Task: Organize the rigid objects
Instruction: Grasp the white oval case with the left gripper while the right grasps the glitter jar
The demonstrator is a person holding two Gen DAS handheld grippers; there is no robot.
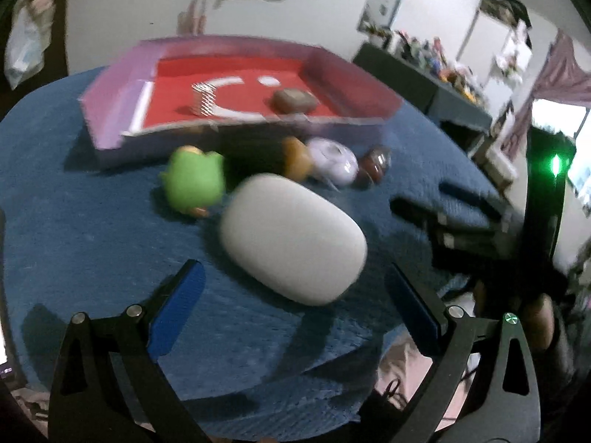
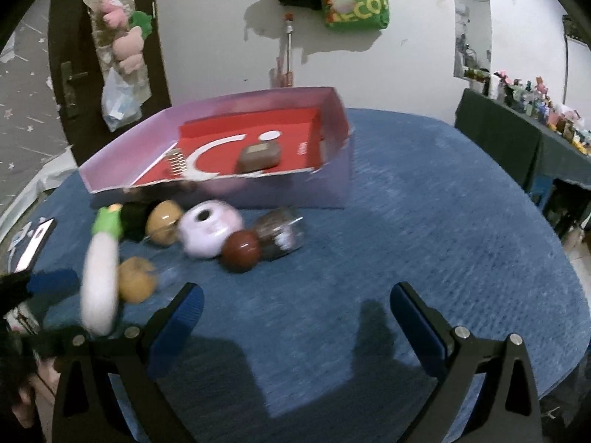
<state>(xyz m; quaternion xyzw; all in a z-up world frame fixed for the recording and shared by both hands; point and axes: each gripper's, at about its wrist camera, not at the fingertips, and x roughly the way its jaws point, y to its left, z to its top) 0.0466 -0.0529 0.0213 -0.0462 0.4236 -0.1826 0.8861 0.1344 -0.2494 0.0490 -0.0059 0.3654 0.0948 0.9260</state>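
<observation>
A white oval object [image 1: 291, 238] lies on the blue cloth, and its near end sits between the wide-apart fingers of my open left gripper [image 1: 295, 271] without touching them. Behind it are a green toy [image 1: 194, 181], a tan ball [image 1: 295, 162], a lilac round object [image 1: 334, 164] and a dark red ball [image 1: 375, 166]. The lilac-walled box [image 1: 110, 110] has a red floor with a brown object [image 1: 293, 100] and a metal spring-like piece [image 1: 203, 98] in it. My right gripper [image 2: 295, 310] hovers open over bare cloth, short of the dark red ball [image 2: 240, 245] and a clear jar [image 2: 280, 232].
The round table [image 2: 424, 240] is covered in blue cloth, with its edge close on the right. A second tan ball [image 2: 136, 278] lies beside the white object [image 2: 99, 284]. A phone [image 2: 35, 240] sits at the left edge. Bags hang on the wall behind.
</observation>
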